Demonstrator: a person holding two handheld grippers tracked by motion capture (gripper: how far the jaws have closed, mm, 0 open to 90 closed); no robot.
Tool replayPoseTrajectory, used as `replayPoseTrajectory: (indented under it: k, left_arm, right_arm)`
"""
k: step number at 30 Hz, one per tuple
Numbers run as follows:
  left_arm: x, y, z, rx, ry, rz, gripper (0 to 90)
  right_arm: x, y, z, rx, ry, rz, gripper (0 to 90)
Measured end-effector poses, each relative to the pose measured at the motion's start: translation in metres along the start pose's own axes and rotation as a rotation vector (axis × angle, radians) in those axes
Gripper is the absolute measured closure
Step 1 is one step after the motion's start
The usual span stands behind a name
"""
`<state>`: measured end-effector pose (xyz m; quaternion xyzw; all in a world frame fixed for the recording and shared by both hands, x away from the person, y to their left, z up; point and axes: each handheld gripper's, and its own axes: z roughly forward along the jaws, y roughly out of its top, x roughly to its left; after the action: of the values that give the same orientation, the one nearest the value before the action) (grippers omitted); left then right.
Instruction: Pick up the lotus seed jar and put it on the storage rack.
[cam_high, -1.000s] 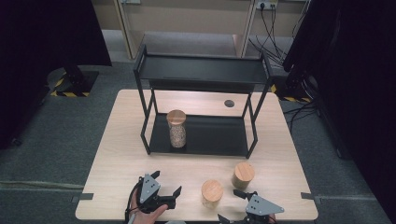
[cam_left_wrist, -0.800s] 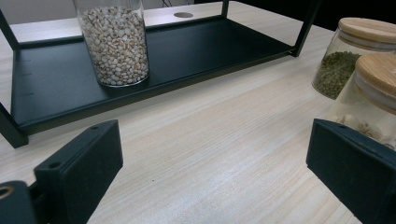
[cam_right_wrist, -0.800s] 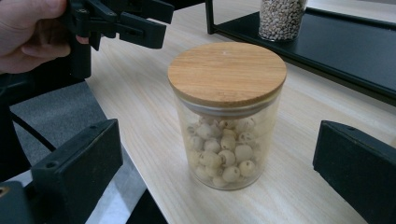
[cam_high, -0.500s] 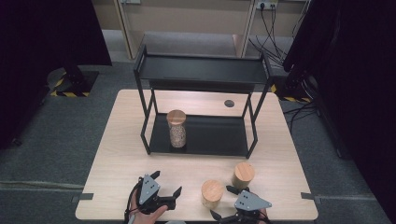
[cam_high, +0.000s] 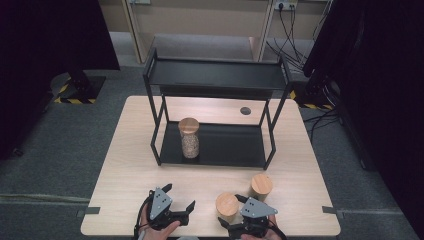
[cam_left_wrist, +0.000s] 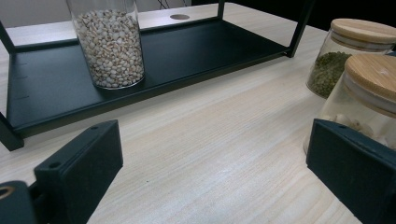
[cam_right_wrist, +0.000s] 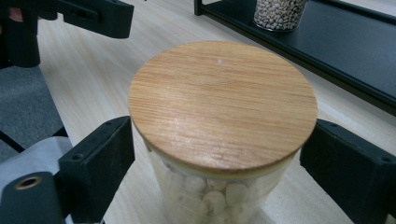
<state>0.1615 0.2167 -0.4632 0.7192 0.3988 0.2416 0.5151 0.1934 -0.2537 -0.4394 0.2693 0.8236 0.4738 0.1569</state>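
The black two-tier rack sat mid-table, so I'll place everything off that. Left of its centre, on the lower shelf, stood a tall glass jar of pale grains with a wooden lid. The high view gave the lid and the full height; the left gripper view cut the top off but showed the grains clearly, which the high view couldn't.

In front of the rack, toward the person's edge of the wooden table, the left gripper sat off the rack's left front corner. Its jaws stood wide apart with nothing but bare tabletop between them, and its own camera confirmed that.

Moving right, the short jar with the bamboo lid stood on the table in front of the rack's right half. From above it was just a round lid. The right gripper view showed it was glass and filled with chunky whitish pieces, maybe beans, hard to say exactly.

The right gripper had its jaws on either side of that jar, just under the lid. They'd just been closing in, jar between them, but I could still see a sliver of gap at each pad, so I'd not call it gripped.

Furthest right, a second bamboo-lidded jar stood near the rack's right front leg, just beside the first one. The left gripper view showed green stuff inside it.
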Motion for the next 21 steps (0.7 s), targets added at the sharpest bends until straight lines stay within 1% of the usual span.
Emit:
replayPoseTrajectory:
  k: [5,7,10,16,18,21]
  left_arm:
    - [0.0,0.0,0.0,-0.002,-0.001,0.001,3.2]
    - [0.0,0.0,0.0,-0.002,0.0,0.001,3.2]
    - [0.0,0.0,0.0,-0.002,0.0,0.0,3.2]
    - [-0.001,-0.001,-0.001,-0.007,0.006,0.0,3.2]
    - [-0.001,-0.001,-0.001,-0.006,0.007,-0.001,3.2]
    - [-0.001,-0.001,0.0,-0.007,0.009,-0.004,3.2]
  right_arm:
    - [0.0,0.002,0.005,0.008,-0.01,-0.006,19.9]
    - [-0.003,0.001,0.006,0.007,0.009,0.008,24.5]
    - [-0.002,0.002,0.005,0.01,0.008,-0.008,25.4]
    - [0.001,0.004,0.004,0.009,-0.008,-0.011,25.6]
    - [0.0,0.005,0.002,0.004,-0.005,-0.01,25.5]
    - [0.0,0.012,0.001,-0.006,-0.006,-0.022,25.5]
